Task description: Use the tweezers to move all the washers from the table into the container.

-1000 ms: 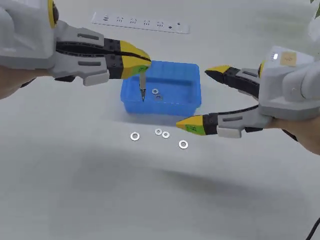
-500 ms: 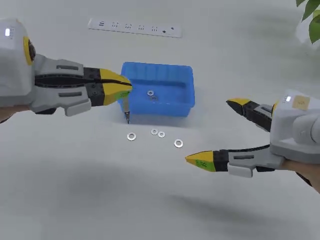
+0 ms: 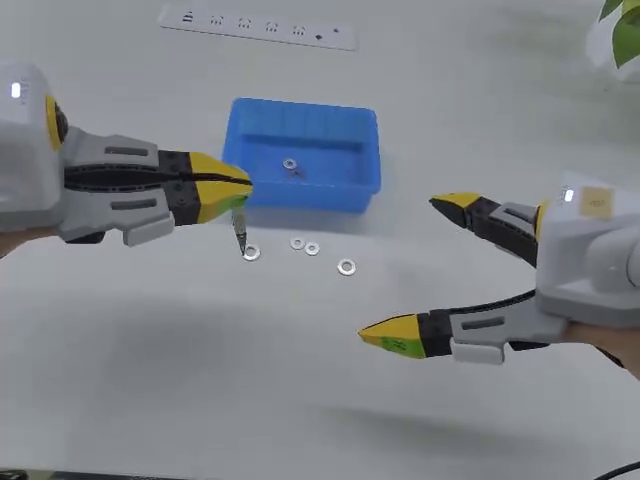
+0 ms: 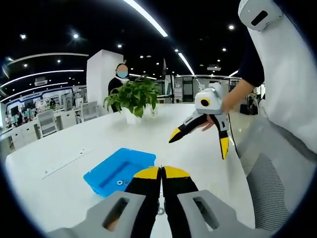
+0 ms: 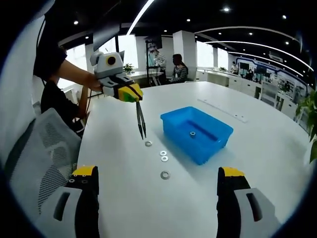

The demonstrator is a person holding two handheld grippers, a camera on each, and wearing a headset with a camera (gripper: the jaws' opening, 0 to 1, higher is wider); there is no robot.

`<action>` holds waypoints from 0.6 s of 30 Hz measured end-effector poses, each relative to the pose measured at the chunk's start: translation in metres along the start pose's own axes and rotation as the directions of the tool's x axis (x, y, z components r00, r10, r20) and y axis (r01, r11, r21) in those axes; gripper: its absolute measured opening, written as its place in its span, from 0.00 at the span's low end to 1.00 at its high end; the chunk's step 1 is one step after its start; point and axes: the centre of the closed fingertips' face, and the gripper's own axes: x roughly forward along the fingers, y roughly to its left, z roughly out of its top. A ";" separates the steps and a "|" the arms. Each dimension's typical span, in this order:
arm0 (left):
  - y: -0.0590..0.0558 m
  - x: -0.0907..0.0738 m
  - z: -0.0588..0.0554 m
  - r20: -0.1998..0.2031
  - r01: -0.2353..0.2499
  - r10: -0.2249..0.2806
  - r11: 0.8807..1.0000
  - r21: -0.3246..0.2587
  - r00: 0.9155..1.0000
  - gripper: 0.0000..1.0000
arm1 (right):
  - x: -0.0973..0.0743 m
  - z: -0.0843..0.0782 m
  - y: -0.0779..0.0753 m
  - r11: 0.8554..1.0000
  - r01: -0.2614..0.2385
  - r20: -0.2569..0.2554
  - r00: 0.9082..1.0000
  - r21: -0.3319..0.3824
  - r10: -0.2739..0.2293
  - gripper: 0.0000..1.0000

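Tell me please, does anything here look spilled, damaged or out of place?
Nothing looks damaged or spilled. Four washers lie loose on the table in front of the upright blue container, simply work left to do. The left claw holds the tweezers tip-down by the leftmost one.

My left gripper (image 3: 243, 186) has its jaws pressed together on the tweezers (image 3: 239, 230), which hang point down over the white table (image 3: 200, 380). Their tips sit right at the leftmost washer (image 3: 250, 253); I cannot tell whether they touch it. Three more washers (image 3: 312, 249) lie in a loose row to its right, just in front of the blue container (image 3: 300, 195), which holds one washer (image 3: 290, 165). My right gripper (image 3: 403, 268) hovers off to the right, jaws spread wide. A power strip (image 3: 255, 28) lies beyond the container.
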 end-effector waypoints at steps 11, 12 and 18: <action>0.000 0.005 -0.006 0.018 0.010 -0.010 0.999 -0.031 1.000 0.04 | 0.005 -0.002 0.008 1.000 -0.029 -0.011 1.000 0.001 0.029 1.00; 0.001 0.005 -0.007 0.017 0.010 -0.009 0.999 -0.033 1.000 0.04 | 0.006 -0.003 0.008 0.999 -0.032 -0.013 0.999 0.004 0.032 1.00; -0.001 0.003 -0.012 0.000 0.017 -0.017 1.000 -0.024 1.000 0.04 | 0.009 -0.004 0.010 0.999 -0.039 -0.017 0.999 0.011 0.040 1.00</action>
